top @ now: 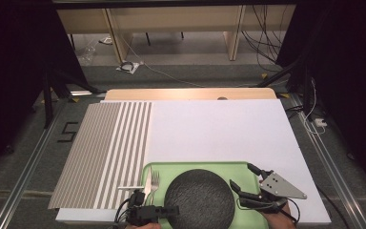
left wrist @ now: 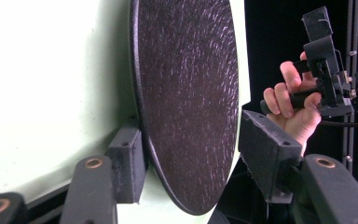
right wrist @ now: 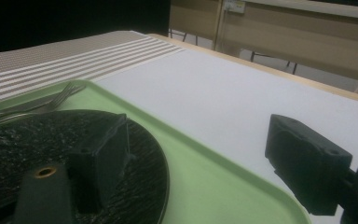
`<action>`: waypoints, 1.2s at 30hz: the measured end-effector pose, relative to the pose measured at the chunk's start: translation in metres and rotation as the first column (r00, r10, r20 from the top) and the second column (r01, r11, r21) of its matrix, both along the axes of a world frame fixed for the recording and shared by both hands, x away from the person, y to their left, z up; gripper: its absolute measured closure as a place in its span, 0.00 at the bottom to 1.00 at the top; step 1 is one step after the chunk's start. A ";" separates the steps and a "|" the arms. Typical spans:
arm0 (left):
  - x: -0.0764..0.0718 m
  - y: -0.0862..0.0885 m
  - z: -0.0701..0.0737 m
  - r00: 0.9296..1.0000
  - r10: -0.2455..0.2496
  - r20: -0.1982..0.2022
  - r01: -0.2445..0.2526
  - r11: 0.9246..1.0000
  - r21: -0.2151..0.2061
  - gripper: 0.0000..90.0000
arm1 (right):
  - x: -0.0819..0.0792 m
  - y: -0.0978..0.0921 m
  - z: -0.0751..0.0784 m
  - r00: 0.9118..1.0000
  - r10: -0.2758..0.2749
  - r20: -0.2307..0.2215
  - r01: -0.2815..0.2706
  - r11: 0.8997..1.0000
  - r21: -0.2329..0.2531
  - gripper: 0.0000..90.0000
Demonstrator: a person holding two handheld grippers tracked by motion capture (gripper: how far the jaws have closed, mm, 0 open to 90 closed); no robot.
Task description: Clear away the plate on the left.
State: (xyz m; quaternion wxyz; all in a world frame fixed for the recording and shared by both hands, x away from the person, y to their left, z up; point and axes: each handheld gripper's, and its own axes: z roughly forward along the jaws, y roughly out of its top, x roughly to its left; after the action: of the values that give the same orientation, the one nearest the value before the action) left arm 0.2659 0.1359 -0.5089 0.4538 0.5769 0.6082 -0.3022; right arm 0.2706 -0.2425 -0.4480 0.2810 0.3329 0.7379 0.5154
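A round black textured plate (top: 199, 198) lies on a pale green tray (top: 195, 167) at the table's near edge. A fork (top: 155, 180) and a knife (top: 147, 181) lie on the tray's left part. My left gripper (top: 169, 210) reaches in from the left, open, at the plate's near-left rim. In the left gripper view the plate (left wrist: 186, 93) runs between the spread jaws of that gripper (left wrist: 196, 154). My right gripper (top: 242, 175) is open at the tray's right side. In its own view, the right gripper (right wrist: 200, 149) has one jaw over the plate (right wrist: 28, 135) and the other past the tray rim (right wrist: 205, 186).
A grey-and-white striped placemat (top: 105, 152) lies left of the tray, and a large white mat (top: 219, 129) covers the table beyond. A small white piece (top: 131, 187) sits at the tray's left rim. Cables and furniture legs stand on the floor past the far edge.
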 end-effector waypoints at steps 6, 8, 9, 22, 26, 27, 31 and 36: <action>0.001 0.002 0.005 0.999 0.004 0.035 -0.005 1.000 0.028 0.44 | 0.000 0.000 0.000 1.000 0.001 -0.002 -0.001 1.000 -0.001 0.25; 0.002 0.002 0.009 0.997 -0.004 0.078 -0.001 0.998 0.068 0.43 | 0.000 0.000 0.000 1.000 0.001 -0.002 -0.001 1.000 -0.001 0.25; 0.002 0.002 0.010 0.996 -0.007 0.087 0.000 0.997 0.077 0.42 | 0.000 0.000 0.000 1.000 0.000 -0.003 0.000 1.000 -0.001 0.25; 0.007 0.013 0.023 0.979 0.023 0.204 -0.053 0.988 0.146 0.40 | 0.000 0.000 0.000 1.000 0.001 -0.002 -0.001 1.000 -0.001 0.25; 0.009 0.016 0.027 0.971 0.028 0.236 -0.066 0.986 0.154 0.38 | 0.000 0.000 0.000 1.000 0.001 -0.002 -0.001 1.000 0.000 0.25; 0.009 0.017 0.028 0.969 0.025 0.246 -0.066 0.985 0.160 0.38 | 0.000 0.000 0.000 1.000 0.001 -0.003 -0.001 1.000 0.000 0.25; 0.011 0.021 0.032 0.958 0.027 0.287 -0.078 0.982 0.169 0.38 | 0.000 0.000 0.000 1.000 0.000 -0.003 0.000 1.000 0.000 0.25; 0.013 0.023 0.038 0.940 0.010 0.340 -0.079 0.979 0.190 0.37 | 0.000 0.000 0.000 1.000 0.000 -0.002 0.000 1.000 0.001 0.25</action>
State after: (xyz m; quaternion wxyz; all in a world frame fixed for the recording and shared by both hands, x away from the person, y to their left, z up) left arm 0.2785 0.1585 -0.4707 0.4975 0.6489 0.5619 -0.1255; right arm 0.2707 -0.2422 -0.4482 0.2800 0.3334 0.7381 0.5155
